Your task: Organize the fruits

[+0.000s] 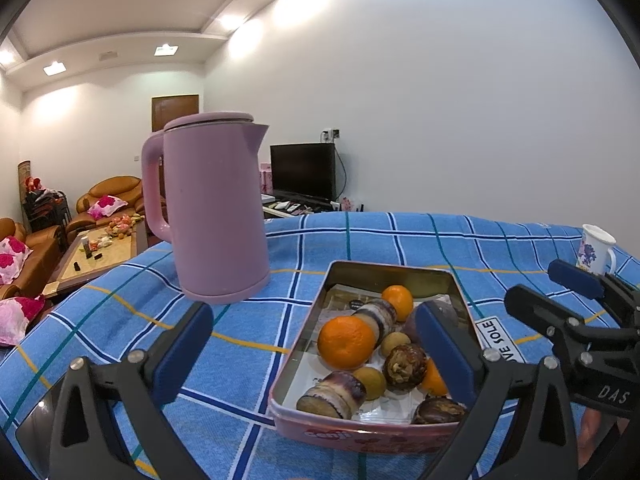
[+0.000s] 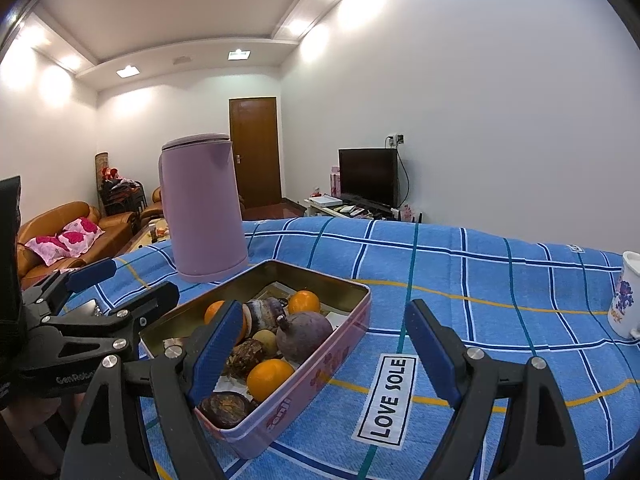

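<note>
A pink tin lies on the blue checked cloth and holds the fruit. In it are oranges, a round purple fruit, brown wrinkled fruits, small yellowish ones and sugarcane pieces. My left gripper hovers open at the tin's near left side, nothing between its pads. My right gripper is open too, just right of the tin and above the cloth, holding nothing.
A tall pink kettle stands behind the tin to the left. A flowered white mug sits at the far right edge. A "LOVE SOLE" label marks the cloth right of the tin. Sofas, a low table and a television lie beyond.
</note>
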